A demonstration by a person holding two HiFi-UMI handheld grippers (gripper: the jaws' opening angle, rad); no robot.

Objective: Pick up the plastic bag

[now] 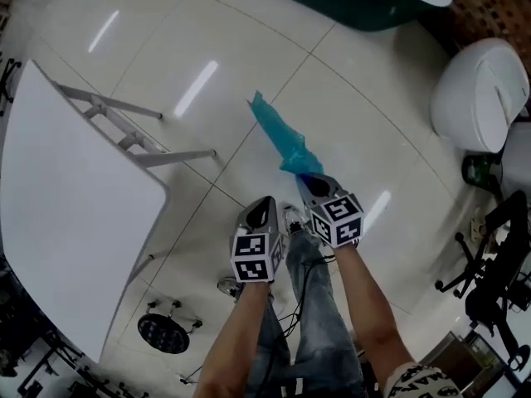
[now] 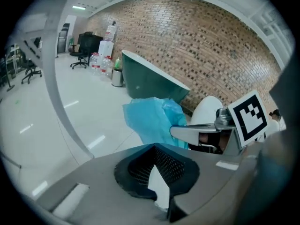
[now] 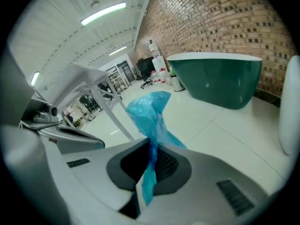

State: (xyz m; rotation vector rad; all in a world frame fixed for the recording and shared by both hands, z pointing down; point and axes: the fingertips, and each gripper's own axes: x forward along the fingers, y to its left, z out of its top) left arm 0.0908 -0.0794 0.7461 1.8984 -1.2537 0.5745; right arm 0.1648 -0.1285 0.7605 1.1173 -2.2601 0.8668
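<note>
R gripper jaws clamped on blue plastic bag, green tub behind, brick wall

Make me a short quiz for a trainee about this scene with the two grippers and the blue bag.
1. Which gripper pinches the bag? A left, B right, C neither.
2. True or false: the bag lies on the white table.
3. Fill in: the wall behind the green tub is made of ____.
Key: 1 B, the right gripper, its jaws closed on the bag; 2 false; 3 brick.
</note>
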